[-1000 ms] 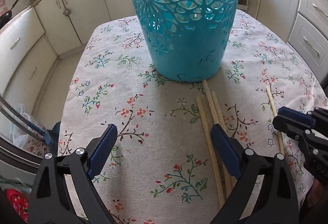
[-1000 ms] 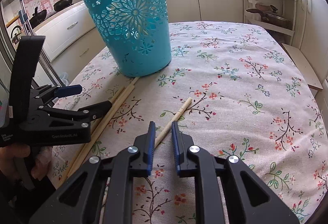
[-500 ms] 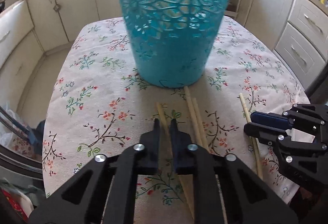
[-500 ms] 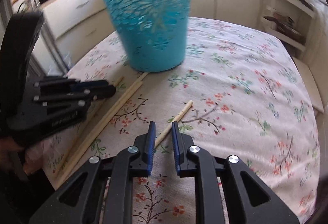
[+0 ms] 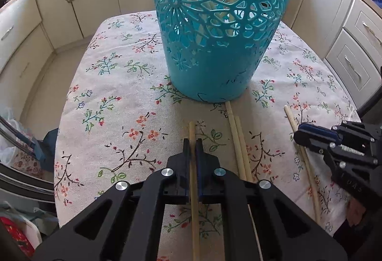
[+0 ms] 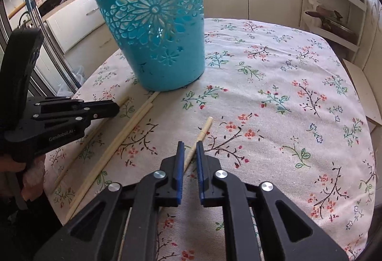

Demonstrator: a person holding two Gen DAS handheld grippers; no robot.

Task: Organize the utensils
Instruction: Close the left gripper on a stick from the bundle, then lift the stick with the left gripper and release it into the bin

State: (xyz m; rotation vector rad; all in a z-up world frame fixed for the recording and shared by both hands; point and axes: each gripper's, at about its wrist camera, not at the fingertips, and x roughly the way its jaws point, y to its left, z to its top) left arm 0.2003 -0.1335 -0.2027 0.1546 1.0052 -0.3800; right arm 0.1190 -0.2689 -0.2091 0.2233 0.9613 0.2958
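The desk [image 5: 114, 117], spread with a flowered cloth, carries everything; on it stands one tall turquoise basket [image 5: 214, 46], upright, its wall pierced with flower cut-outs, and it looks to be the home meant for the utensils; pale shapes show through the holes, but whether they are more sticks I cannot tell; in front of the basket's foot come two sets of tongs; the left tongs [image 5: 193, 144] are pressed together on the leftmost chopstick [image 5: 192, 129], which runs straight back between the pads with its far end free, near the basket but apart from it; the right tongs [image 6: 190, 148] have closed in on the lone chopstick [image 6: 205, 128], pads at either flank of its near part, and I judge them to be pinching it, though a sliver of gap shows at the tips; four chopsticks lie on the cloth, by my count: the leftmost chopstick, a pair of chopsticks [image 5: 235, 132] lying side by side and touching between the two tongs, one end at the basket's foot, and the lone chopstick well to the right; they look like light, stiff, smooth sticks, likely to roll on the cloth and swivel in a grip; a hold near the middle should keep one level; a hold near the end, as here, would let the far tip droop or swing.
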